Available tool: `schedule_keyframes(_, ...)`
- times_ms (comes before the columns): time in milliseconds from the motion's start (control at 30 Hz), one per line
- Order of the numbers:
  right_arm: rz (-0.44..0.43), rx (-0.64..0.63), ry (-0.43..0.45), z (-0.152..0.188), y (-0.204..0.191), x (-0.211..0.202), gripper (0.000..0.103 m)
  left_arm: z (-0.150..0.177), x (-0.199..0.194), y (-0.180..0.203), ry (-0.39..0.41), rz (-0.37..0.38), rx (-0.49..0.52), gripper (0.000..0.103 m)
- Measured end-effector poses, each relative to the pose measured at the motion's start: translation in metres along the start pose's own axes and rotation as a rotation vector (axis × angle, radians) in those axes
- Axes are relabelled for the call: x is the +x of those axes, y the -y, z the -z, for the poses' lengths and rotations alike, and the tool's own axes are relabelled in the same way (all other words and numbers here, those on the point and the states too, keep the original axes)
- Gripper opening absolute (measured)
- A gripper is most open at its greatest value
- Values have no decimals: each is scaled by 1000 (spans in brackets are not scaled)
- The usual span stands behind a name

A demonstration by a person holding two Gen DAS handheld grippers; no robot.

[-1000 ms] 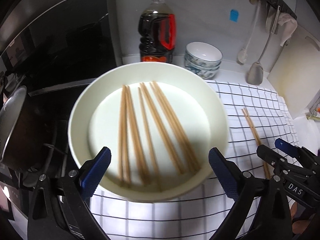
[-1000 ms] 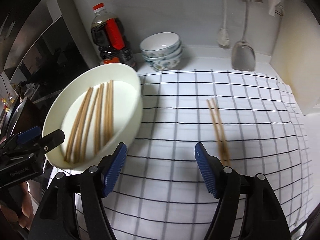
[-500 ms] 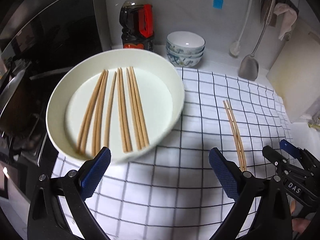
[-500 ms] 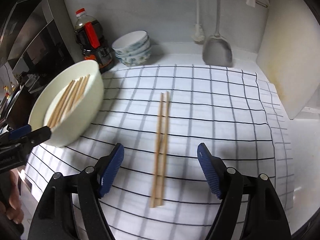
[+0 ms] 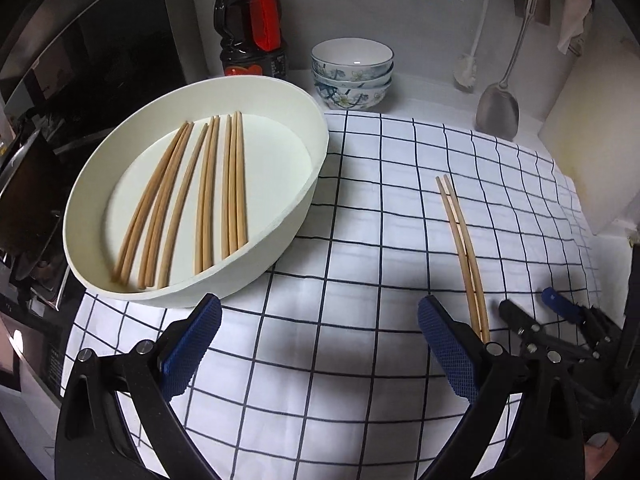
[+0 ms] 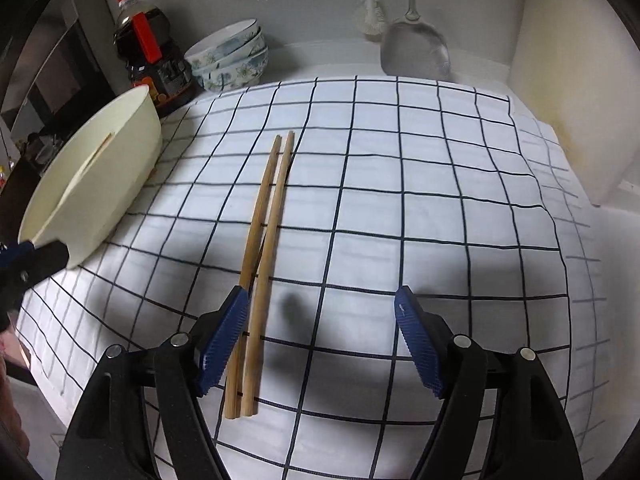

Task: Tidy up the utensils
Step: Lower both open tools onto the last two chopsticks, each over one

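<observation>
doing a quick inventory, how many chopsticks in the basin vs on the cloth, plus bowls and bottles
chopsticks in basin: 7
chopsticks on cloth: 2
bowls, stacked: 3
bottle: 1
total: 13

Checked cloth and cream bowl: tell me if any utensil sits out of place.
One pair of chopsticks lies loose on the checked cloth, apart from the rest, which lie side by side inside the cream bowl. Nothing looks spilled or broken. The right gripper is open, with the pair's near end beside its left pad.
</observation>
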State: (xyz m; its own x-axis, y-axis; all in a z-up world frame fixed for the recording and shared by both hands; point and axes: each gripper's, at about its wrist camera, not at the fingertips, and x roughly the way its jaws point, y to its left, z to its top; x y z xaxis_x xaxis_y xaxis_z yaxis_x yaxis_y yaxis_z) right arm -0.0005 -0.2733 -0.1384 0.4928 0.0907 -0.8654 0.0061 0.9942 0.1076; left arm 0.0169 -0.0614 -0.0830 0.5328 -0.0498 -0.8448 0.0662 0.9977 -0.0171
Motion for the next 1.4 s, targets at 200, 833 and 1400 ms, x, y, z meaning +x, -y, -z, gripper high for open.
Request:
schedule_keyframes(200, 5, -3, -4, 3, -2, 10, 72, 1, 9, 5, -6, -6, 9, 97)
schedule_keyframes(833, 56, -132, -5, 13, -17, 17, 72, 6, 13, 14, -22, -8, 13, 97)
schedule_keyframes(1400, 91, -102, 40, -1, 56, 18, 72, 6, 53, 74, -58, 37, 63, 97)
